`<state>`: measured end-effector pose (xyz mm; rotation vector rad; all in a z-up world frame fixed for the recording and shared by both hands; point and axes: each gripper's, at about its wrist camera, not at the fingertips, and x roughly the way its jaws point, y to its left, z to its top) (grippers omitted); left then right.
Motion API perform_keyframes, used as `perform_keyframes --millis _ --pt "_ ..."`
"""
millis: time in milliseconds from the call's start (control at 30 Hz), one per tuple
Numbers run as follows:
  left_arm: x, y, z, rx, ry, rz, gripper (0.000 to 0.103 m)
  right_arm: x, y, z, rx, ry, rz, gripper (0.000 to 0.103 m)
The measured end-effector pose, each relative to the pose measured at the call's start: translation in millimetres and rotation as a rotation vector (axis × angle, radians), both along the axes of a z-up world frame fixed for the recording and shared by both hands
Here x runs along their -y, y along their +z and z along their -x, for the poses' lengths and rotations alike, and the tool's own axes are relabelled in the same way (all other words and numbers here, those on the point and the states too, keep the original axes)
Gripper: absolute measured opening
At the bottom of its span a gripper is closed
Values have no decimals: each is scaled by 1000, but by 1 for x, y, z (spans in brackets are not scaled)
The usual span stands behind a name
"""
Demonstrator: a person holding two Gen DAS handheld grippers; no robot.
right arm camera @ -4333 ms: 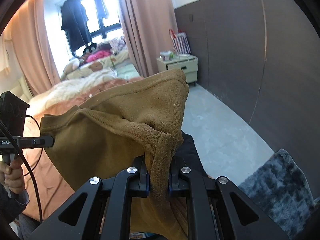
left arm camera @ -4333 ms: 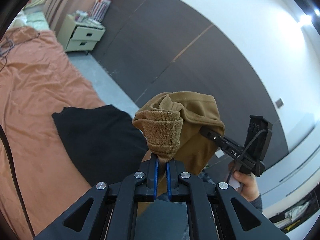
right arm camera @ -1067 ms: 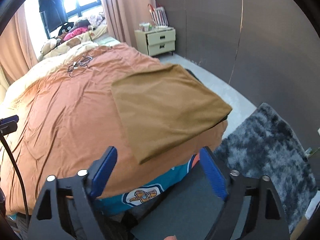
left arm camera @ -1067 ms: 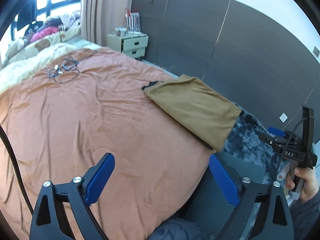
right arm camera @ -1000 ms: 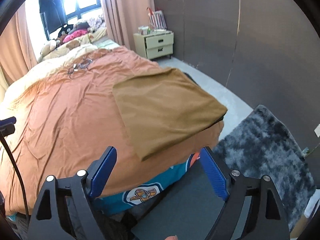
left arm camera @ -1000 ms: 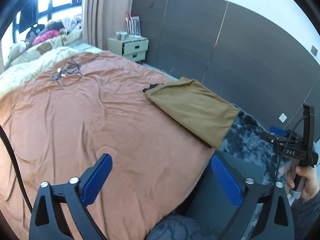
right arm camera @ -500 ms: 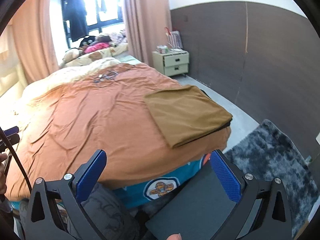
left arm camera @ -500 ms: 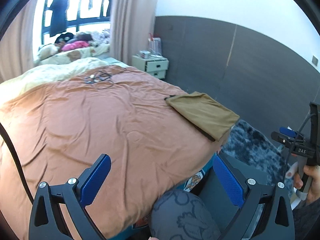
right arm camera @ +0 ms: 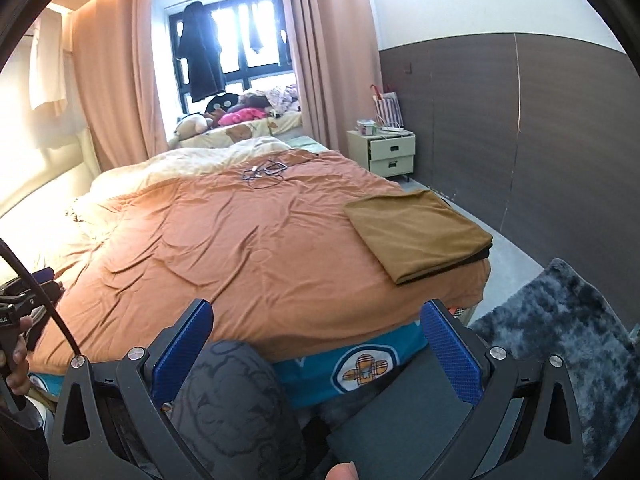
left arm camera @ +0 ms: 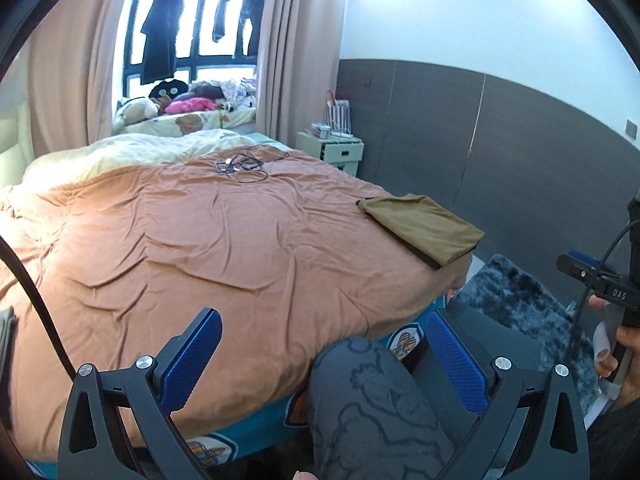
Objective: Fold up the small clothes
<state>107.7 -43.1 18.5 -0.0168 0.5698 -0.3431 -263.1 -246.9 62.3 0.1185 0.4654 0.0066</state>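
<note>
A folded tan garment (left arm camera: 424, 226) lies flat on top of a folded black one at the bed's near right corner; it also shows in the right wrist view (right arm camera: 416, 230). My left gripper (left arm camera: 320, 360) is open and empty, held back from the bed's foot above the person's knee. My right gripper (right arm camera: 316, 348) is open and empty too, well short of the tan garment. The right gripper's body shows at the right edge of the left wrist view (left arm camera: 608, 284).
The bed has an orange cover (left arm camera: 208, 248) with a tangle of cables (left arm camera: 240, 166) near its far end. A nightstand (right arm camera: 390, 152) stands by the dark wall. A grey shaggy rug (right arm camera: 560, 328) lies on the floor at right. The person's knee (right arm camera: 236, 400) is close below.
4.3 s ago both grippers were shut on the tan garment, holding it up. It now lies folded on the bed; both grippers are open and have pulled back and tilted up.
</note>
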Motion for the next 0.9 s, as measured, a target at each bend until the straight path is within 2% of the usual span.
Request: perform_keyframes --millis 167,400,733,900 --pt "-11 -1 30 52 48 -38 103 -5 -8 26 16 23 -11 103" --pt "-31 -12 62 64 86 11 103 -20 -12 48 34 39 23 103" --pt "-36 -13 72 96 107 6 103 -25 -27 32 15 76 -6 103" --pt "-38 -15 74 98 115 6 103 -37 -30 31 16 82 18 103"
